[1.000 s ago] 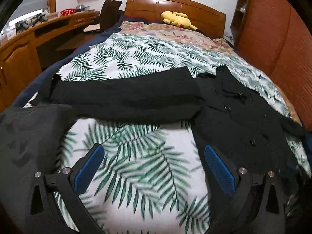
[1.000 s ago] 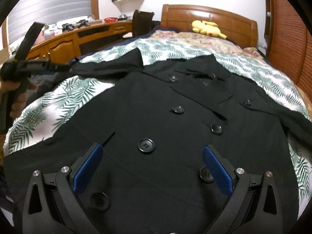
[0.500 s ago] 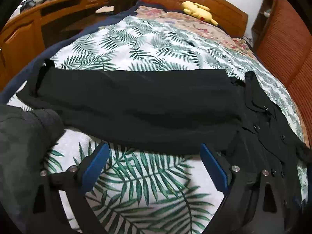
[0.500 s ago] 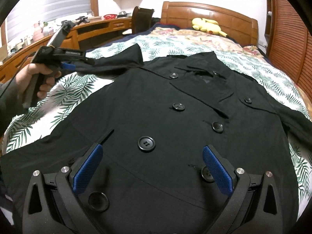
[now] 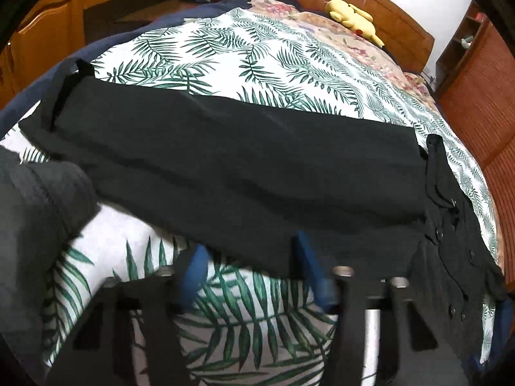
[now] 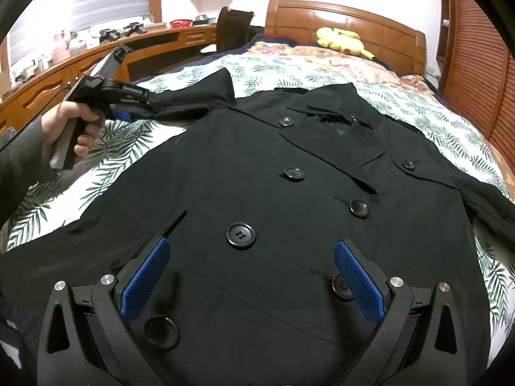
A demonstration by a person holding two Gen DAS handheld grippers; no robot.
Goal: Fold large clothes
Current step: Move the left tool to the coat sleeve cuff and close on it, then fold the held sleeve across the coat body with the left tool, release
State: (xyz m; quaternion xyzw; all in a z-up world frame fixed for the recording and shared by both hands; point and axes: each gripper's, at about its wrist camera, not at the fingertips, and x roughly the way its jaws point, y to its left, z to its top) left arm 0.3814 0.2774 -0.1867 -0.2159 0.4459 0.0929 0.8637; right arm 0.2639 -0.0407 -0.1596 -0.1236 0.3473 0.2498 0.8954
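- Black coat (image 6: 289, 212) lies front-up, buttoned, spread flat on the bed (image 6: 402, 103) with its leaf-print cover; collar toward the headboard, hem nearest the right wrist camera.
- Its sleeve (image 5: 225, 160) stretches sideways off the body across the cover, likely laid out so it can be folded inward first.
- Left gripper (image 5: 254, 267) sits at the sleeve's near edge, jaws closing; the edge lies between the blue pads, but the frame is blurred and I can't tell if the pads press it yet.
- In the right wrist view the left gripper (image 6: 146, 104) is seen at the sleeve, held by the person's hand (image 6: 72, 125).
- Right gripper (image 6: 251, 280) hovers over the lower coat front, fingers wide apart, holding nothing; probably waiting to pin or smooth the body.
- Judged step: grabbing the sleeve for the first fold; no fold is made yet.
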